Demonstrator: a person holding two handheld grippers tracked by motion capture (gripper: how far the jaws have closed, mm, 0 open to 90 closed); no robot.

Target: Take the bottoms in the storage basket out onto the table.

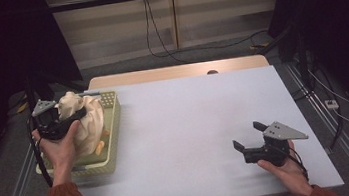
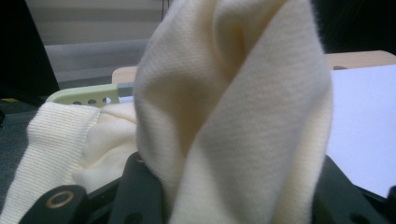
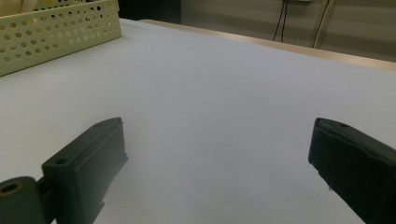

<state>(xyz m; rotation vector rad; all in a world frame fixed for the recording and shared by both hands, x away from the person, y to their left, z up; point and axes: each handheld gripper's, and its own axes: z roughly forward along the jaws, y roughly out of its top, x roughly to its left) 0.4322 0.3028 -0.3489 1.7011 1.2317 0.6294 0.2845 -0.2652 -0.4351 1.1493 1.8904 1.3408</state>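
- The left tool [image 1: 71, 118] was clenched on a fold of the cream sweater [image 1: 87, 124], its jaws pinching a thick ridge of knit cloth that stood up between them in the left gripper view.
- The sweater [image 2: 233, 116] sat bunched in the pale green basket [image 1: 111, 136] at the left edge of the surface [image 1: 200, 120]; the pinched part was raised above the rim, probably so the rest could follow it out without snagging on the wall.
- Gripping a gathered fold rather than a flat layer likely gave the jaws enough bulk to hold.
- The right tool [image 1: 248, 137] lay released, jaws wide apart with nothing between them, low over the bare surface [image 3: 224, 107] near the front right corner and well apart from the basket [image 3: 56, 32], seemingly waiting to take a second hold on the cloth.
- Count: one sweater, one perforated basket, two tools, two hands.
- A small orange thing [image 1: 100, 147] showed in the basket just beside the sweater; what it was could not be told.
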